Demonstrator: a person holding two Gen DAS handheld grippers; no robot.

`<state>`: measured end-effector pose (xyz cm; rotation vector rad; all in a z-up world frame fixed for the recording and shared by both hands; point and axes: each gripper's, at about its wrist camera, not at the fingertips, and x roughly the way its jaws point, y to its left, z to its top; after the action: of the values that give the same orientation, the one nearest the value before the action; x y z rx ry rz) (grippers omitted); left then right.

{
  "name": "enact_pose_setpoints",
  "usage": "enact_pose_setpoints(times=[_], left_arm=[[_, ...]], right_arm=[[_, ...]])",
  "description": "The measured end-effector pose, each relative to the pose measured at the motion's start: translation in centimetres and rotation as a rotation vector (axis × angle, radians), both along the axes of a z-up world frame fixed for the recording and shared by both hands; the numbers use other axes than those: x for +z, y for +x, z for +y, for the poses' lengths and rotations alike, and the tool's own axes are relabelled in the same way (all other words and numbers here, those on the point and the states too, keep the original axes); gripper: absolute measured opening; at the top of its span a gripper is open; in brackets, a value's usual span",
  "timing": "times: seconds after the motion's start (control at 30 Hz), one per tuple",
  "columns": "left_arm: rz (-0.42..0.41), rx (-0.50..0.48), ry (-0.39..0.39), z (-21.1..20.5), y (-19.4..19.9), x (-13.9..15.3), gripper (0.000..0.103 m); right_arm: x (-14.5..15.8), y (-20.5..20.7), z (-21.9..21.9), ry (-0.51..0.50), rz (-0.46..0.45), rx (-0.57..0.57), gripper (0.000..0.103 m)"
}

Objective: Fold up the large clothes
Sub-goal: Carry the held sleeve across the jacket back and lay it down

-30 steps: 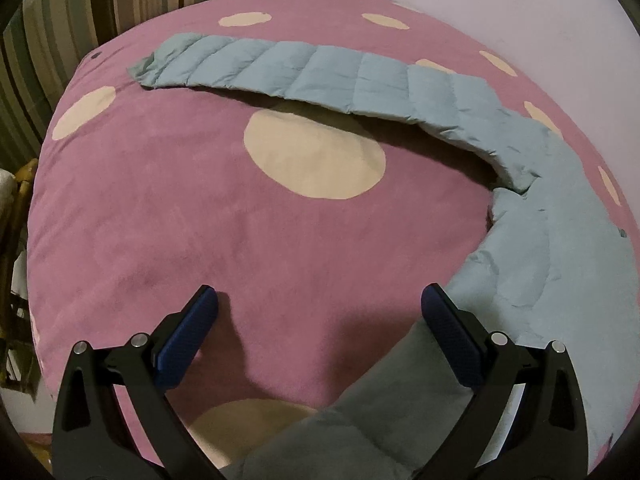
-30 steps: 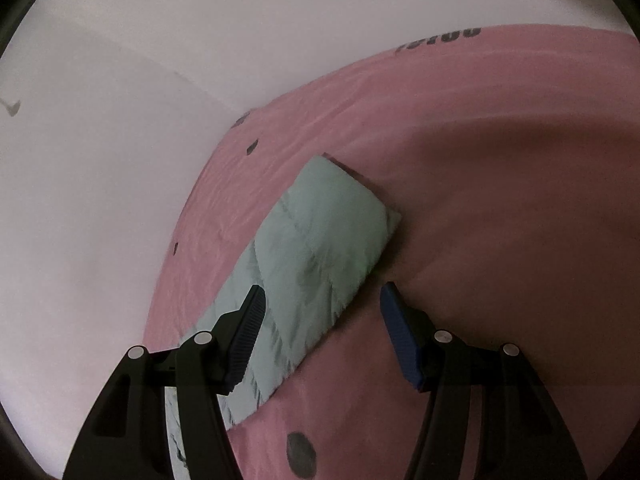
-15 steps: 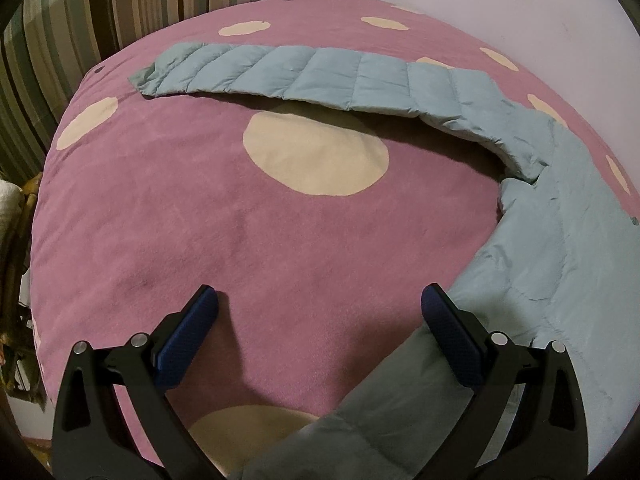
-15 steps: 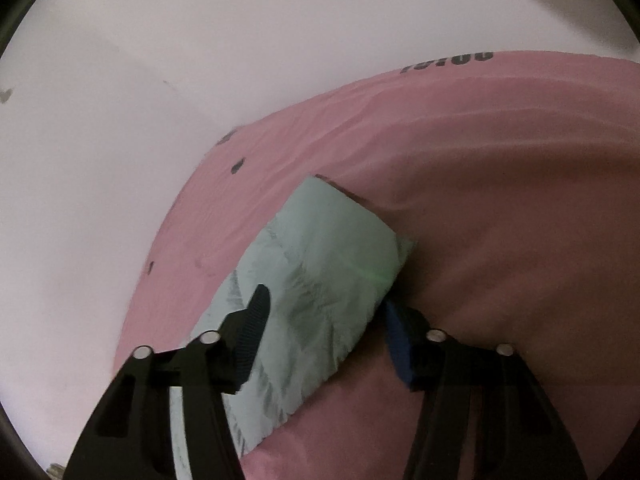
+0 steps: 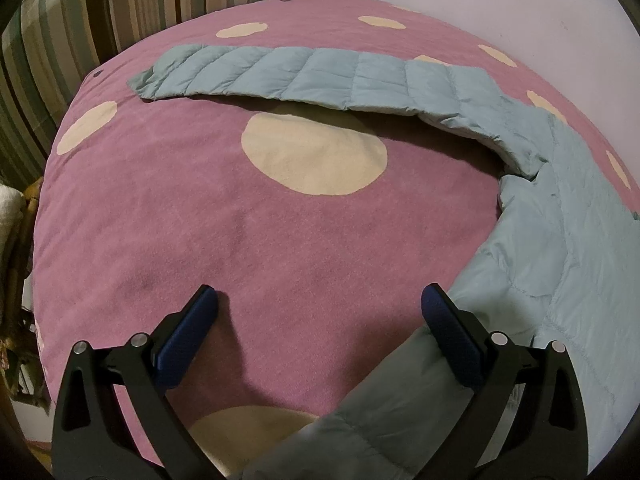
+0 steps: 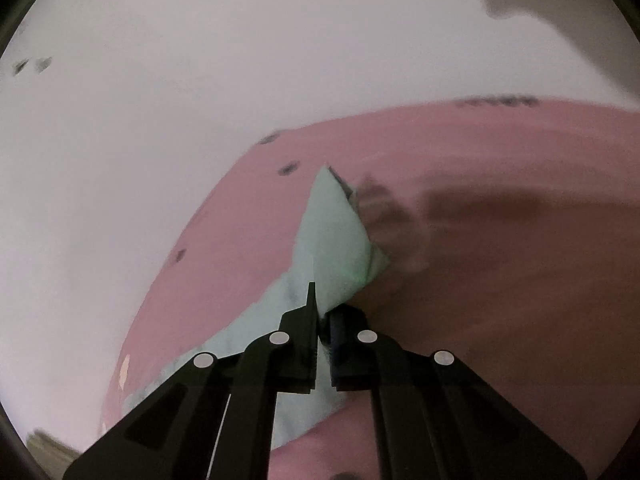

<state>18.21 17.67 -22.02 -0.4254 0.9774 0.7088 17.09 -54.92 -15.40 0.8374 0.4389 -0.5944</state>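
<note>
Left wrist view showed the pink blanket bearing the puffer jacket from twelve to five o'clock, left gripper spread. Right gripper apparently pinched a blurred sleeve cuff; slippery fabric could slide free.

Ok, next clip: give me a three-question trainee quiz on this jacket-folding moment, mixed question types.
1. True or false: the left gripper is clamped on the jacket's near sleeve.
2. Multiple choice: what is between the pads of the right gripper? A) the pink blanket B) the end of a light blue puffer jacket sleeve C) nothing
3. Short answer: what pattern does the blanket show in the left wrist view?

Key:
1. False; its jaws stand open over the blanket, the sleeve only lying by the right-hand finger.
2. B
3. Cream dots on pink.
</note>
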Motion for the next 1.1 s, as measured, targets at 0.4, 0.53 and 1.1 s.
enact_pose_setpoints(times=[0.4, 0.53, 1.1], left_arm=[[-0.007, -0.025, 0.002, 0.6, -0.6, -0.2, 0.101], [-0.006, -0.029, 0.017, 0.3, -0.6, -0.4, 0.101], [-0.013, -0.029, 0.025, 0.4, -0.6, -0.6, 0.101]], right_arm=[[6.3, 10.8, 18.5, -0.162, -0.062, 0.434, 0.004], [6.2, 13.3, 26.4, -0.181, -0.052, 0.59, 0.004], [0.9, 17.4, 48.0, -0.248, 0.122, 1.025, 0.004]])
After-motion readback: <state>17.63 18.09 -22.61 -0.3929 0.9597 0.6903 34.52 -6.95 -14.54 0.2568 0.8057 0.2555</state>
